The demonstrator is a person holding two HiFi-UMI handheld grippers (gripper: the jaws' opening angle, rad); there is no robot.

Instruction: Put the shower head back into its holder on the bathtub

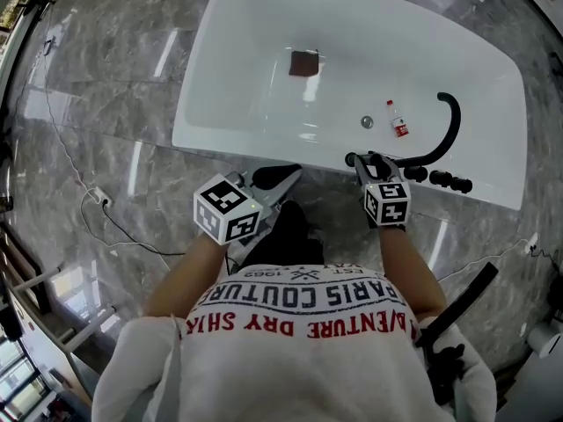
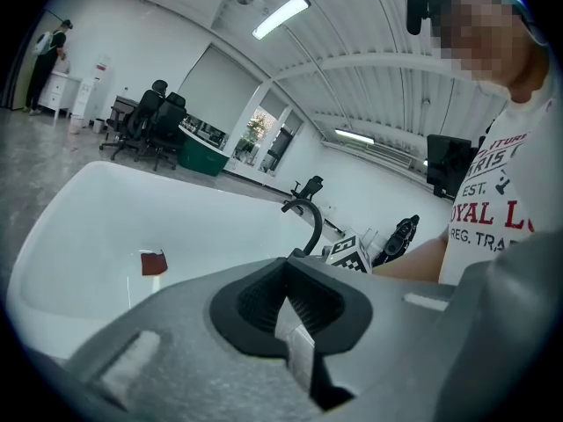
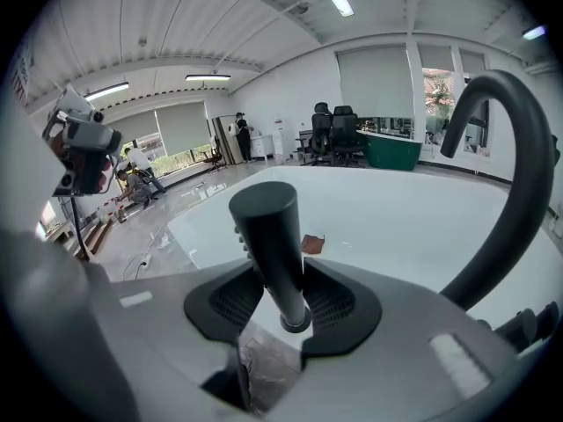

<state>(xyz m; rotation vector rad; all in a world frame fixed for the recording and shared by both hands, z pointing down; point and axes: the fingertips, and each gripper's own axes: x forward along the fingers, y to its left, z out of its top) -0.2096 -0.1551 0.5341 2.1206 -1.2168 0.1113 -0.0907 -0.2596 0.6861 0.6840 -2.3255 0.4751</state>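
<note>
Head view: grey marble floor (image 1: 106,104), white bathtub (image 1: 264,69) on it, curved black spout (image 1: 450,126) at the near rim. Right tool (image 1: 368,162) clamped on the black shower head (image 3: 268,236), at that rim, near the spout. Left tool (image 1: 286,176) closed, empty, just beside the rim. Inside the tub: brown patch (image 1: 304,62), small bottle (image 1: 398,120).

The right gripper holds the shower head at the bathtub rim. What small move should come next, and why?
Probably ease the right gripper straight down a little, jaws shut. The shower head is clamped between them at the bathtub rim beside the faucet, and its seating is not visible.
</note>
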